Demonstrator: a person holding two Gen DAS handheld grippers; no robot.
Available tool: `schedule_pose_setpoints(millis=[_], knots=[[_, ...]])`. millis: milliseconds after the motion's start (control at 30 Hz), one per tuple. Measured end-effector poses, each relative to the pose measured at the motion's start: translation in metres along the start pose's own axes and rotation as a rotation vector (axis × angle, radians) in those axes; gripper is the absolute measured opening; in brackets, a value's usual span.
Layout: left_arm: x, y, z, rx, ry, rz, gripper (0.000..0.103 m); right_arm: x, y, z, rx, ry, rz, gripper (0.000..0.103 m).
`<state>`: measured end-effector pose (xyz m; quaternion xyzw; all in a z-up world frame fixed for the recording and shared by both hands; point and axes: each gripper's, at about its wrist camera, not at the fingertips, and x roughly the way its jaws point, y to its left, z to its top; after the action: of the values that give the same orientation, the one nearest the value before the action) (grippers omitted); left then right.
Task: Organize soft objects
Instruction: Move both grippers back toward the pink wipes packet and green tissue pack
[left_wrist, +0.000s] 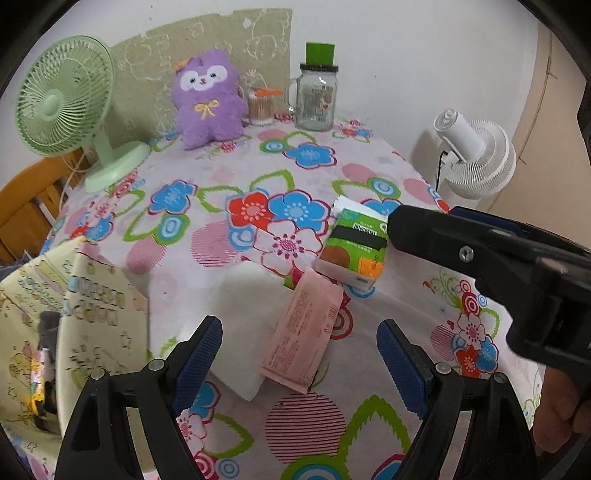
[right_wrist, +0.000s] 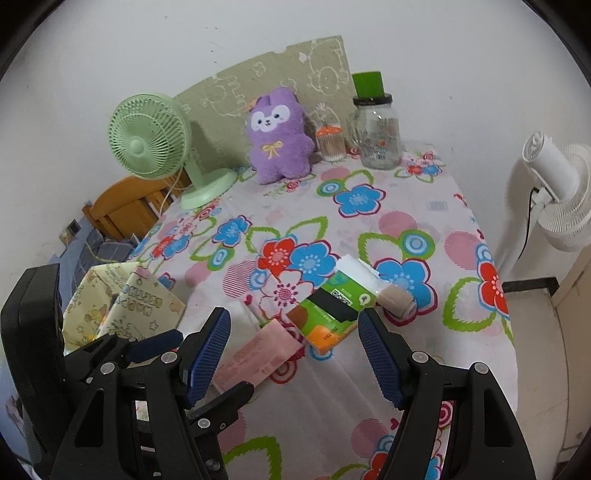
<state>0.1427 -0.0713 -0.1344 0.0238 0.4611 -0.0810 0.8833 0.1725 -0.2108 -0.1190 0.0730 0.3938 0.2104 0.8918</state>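
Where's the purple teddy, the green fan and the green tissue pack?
purple teddy (right_wrist: 275, 138), right wrist view, on its tummy by the yellow bow.
green fan (left_wrist: 55, 103), left wrist view, on the middle of its grille.
green tissue pack (left_wrist: 354, 245), left wrist view, on its top face.

Nothing truly legible. Blurred print on the green tissue pack (right_wrist: 330, 312), beside the pink packet (left_wrist: 301, 334) with its fine lines of unreadable text and a barcode. Cartoon lettering on the yellow bag (right_wrist: 144, 306), left of the packet, too smeared to read.
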Motion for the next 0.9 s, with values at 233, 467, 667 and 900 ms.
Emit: schedule_pose_setpoints(millis=[233, 467, 667, 900], knots=[[0.021, -0.003, -0.001, 0.015, 0.043, -0.001, 0.087, 0.013, -0.009, -0.003, 0.018, 0.021, -0.002, 0.074], [0.039, -0.004, 0.000, 0.027, 0.069, -0.002, 0.087, 0.024, -0.023, -0.003, 0.033, 0.037, -0.018, 0.074], [0.049, -0.008, 0.002, 0.057, 0.068, 0.015, 0.091, 0.034, -0.033, -0.001, 0.039, 0.043, -0.027, 0.074], [0.053, -0.005, 0.002, 0.068, 0.054, 0.032, 0.079, 0.052, -0.039, 0.002, 0.054, 0.070, -0.030, 0.074]])
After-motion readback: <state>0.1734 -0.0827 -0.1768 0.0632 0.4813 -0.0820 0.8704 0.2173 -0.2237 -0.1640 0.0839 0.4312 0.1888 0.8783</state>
